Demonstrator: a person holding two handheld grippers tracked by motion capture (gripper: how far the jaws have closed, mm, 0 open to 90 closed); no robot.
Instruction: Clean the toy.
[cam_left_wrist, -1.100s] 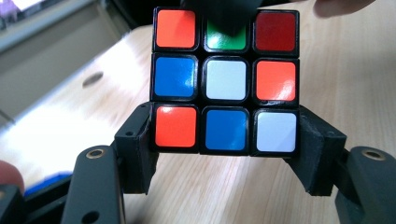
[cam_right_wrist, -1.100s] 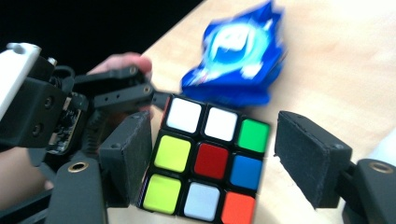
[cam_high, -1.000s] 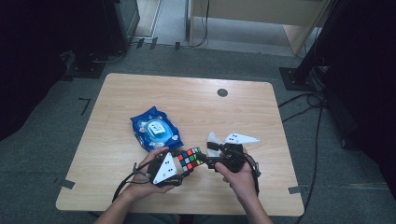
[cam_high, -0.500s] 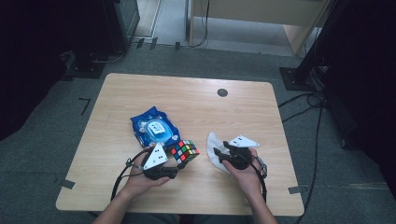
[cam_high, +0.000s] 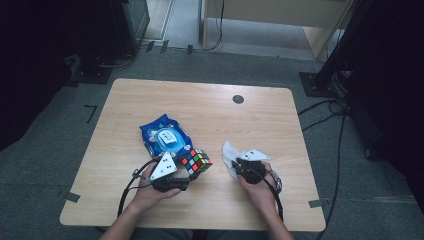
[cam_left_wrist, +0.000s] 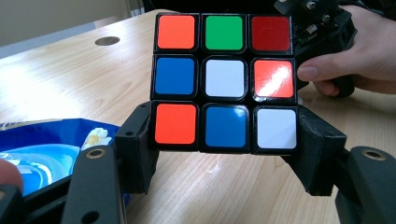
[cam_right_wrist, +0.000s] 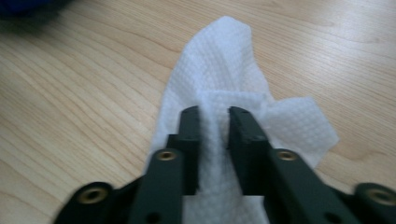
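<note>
High view: one cube (cam_high: 196, 161), one wipe (cam_high: 229, 152).

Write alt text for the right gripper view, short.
The right gripper has just been closing its two black jaws, and they now pinch a fold of a white textured wipe lying crumpled on a light wooden table.

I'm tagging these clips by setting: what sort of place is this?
Probably a lab or recording room, not a home: a lone wooden table on grey carpet, black stands and loose cables around it.
</note>
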